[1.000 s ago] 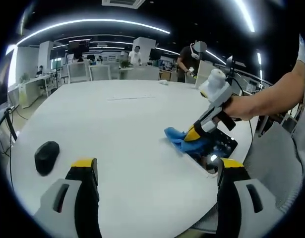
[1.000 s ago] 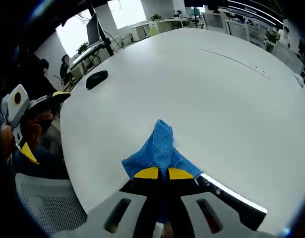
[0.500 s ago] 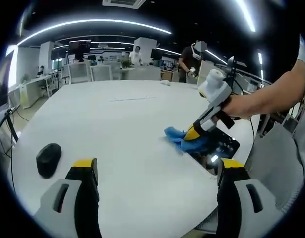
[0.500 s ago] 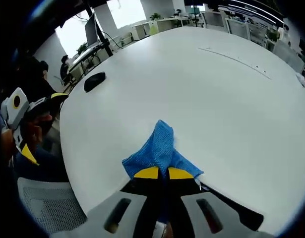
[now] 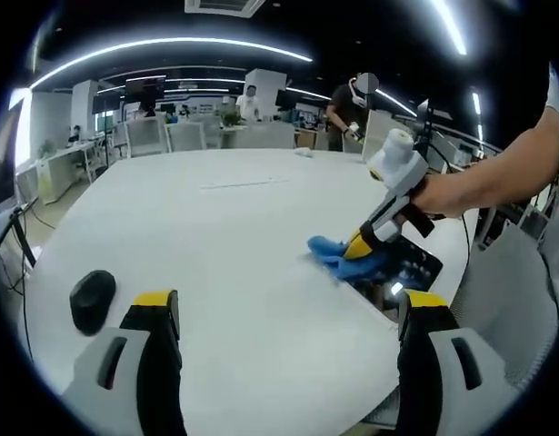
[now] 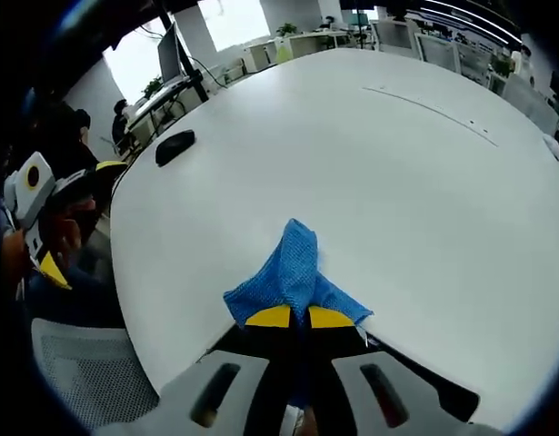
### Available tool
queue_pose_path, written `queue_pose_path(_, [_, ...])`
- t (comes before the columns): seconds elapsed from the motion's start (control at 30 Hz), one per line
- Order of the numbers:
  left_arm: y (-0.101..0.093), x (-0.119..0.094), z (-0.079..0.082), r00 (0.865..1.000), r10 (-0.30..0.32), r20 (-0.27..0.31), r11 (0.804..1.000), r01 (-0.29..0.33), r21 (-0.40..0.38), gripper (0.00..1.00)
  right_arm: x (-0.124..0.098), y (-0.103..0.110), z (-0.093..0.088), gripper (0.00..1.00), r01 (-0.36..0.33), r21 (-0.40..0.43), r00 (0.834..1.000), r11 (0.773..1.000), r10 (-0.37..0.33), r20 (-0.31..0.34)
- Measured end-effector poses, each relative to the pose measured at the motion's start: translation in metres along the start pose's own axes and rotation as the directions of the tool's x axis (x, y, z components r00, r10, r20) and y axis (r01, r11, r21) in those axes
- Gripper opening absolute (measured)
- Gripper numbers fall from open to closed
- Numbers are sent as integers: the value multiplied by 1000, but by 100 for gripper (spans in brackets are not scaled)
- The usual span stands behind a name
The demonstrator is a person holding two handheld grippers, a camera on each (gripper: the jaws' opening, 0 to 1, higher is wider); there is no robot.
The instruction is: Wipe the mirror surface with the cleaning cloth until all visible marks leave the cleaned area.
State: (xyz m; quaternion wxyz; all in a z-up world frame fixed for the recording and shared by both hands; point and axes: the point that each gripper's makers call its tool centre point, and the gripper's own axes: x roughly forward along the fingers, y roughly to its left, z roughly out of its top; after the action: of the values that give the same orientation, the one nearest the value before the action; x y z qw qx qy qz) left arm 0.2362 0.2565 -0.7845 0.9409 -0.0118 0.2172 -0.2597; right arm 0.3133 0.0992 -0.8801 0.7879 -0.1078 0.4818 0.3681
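The right tool [image 5: 359, 247] has its jaws pressed together on the blue cloth [image 6: 293, 272], and the cloth sits on the mirror [image 5: 402, 268], which lies flat near the edge of the white counter [image 5: 234, 236]. The left tool [image 5: 284, 313] hangs back over the near edge, jaws spread and holding nothing.

The wiping looks to be mid-stroke. The cloth covers the mirror's far end, while the dark glass nearer the person lies uncovered and throws back ceiling lights. Whether marks remain on it is too small to tell, so I would not call the job finished.

Since a second ago very little has changed: the cloth has crept slightly along the mirror's far end, and the right tool's pinch is the same. A black mouse [image 5: 93, 301] sits well apart on the counter. Its slight drift in the left gripper view is the camera moving.
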Motion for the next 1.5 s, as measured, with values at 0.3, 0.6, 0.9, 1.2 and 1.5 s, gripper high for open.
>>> queue_pose_path(0.3, [1,1,0,1000,1,4,1000,-1,-1,99,-8,-13,-8,0,18,17,1000,1000,-18,-5])
queue_pose_path(0.6, [-3,2,3,1000,0,10,1000,0,-1,99,-14,-24,-15,0,40,31,999,999,-40,-23])
queue_pose_path(0.9, [-2,5,5,1000,-6,17,1000,6,-3,99,-17,-29,-18,0,48,41,998,998,-47,-34])
queue_pose_path(1.2, [-1,7,7,1000,-10,23,1000,10,-2,99,-18,-28,-20,0,64,49,998,997,-63,-31])
queue_pose_path(1.5, [-9,5,12,1000,-10,28,1000,10,-1,99,-22,-19,-30,0,55,70,998,996,-52,-38])
